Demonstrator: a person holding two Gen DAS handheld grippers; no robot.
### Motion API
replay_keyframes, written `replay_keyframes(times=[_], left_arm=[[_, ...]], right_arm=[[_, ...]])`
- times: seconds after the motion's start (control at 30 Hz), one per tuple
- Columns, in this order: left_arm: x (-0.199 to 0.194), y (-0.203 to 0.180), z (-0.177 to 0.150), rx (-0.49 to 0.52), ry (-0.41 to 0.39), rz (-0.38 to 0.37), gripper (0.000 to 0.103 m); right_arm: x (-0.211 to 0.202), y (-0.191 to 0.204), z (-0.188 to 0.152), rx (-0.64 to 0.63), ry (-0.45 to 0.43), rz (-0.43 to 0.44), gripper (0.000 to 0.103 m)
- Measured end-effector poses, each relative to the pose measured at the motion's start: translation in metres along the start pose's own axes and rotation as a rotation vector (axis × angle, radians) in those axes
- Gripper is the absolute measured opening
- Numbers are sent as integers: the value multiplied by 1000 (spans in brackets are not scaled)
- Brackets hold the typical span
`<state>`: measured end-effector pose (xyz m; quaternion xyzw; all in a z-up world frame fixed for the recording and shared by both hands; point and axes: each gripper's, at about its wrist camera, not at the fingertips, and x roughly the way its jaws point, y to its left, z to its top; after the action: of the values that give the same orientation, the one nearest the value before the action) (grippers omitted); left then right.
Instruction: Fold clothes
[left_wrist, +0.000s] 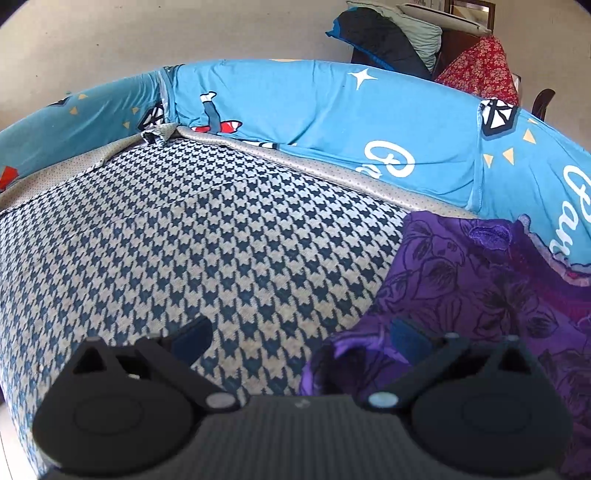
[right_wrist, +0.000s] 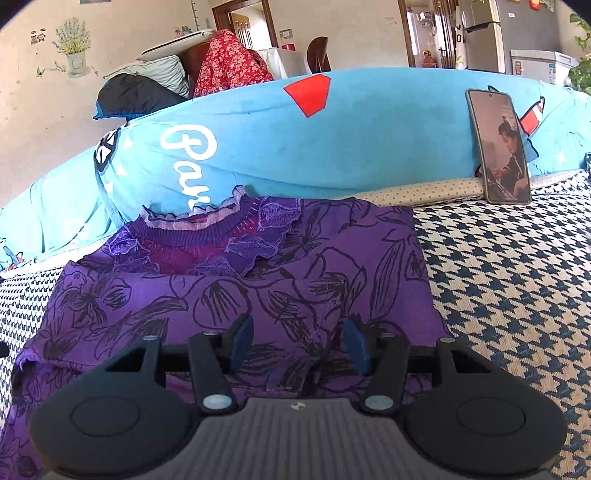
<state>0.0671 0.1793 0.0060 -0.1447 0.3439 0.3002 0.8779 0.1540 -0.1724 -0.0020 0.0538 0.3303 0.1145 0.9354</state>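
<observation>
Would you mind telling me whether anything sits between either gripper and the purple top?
Nothing visible does. The right gripper is open directly over the purple top, and the left gripper is open at its edge. The phone leans aside against the blue cushion.

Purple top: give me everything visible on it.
The purple top is thin woven-looking fabric printed with black outlined flowers, with a ribbed knit neckline trimmed in lilac lace ruffles. It lies roughly flat on the houndstooth sofa seat, collar toward the blue backrest cover, its left part already folded in. The right gripper hovers open over its lower middle; the left gripper stands open at its edge.
</observation>
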Motion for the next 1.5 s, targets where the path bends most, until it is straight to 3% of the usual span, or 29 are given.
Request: replay_keyframes(times=[0.17, 0.33, 0.5, 0.6, 1.03, 1.3, 1.43, 1.5], left_arm=[[11, -28, -2, 54, -24, -2, 103], [22, -43, -8, 80, -5, -28, 103], [41, -60, -25, 184, 49, -18, 103], [43, -61, -36, 219, 13, -19, 103], [43, -54, -40, 194, 27, -34, 103], [41, -44, -41, 172, 80, -57, 103], [39, -49, -37, 245, 99, -47, 103], [36, -54, -32, 344, 113, -44, 103]], right_arm=[[-1, 14, 0, -19, -3, 65, 53], [4, 21, -4, -24, 19, 86, 53], [16, 25, -11, -43, 95, 85, 54], [17, 25, -19, -60, 94, 82, 54], [12, 31, -24, -124, 102, 84, 57], [-1, 34, -26, -145, 138, 100, 62], [-19, 23, -24, -72, 175, 116, 62], [-29, 13, -21, -38, 163, 131, 62]])
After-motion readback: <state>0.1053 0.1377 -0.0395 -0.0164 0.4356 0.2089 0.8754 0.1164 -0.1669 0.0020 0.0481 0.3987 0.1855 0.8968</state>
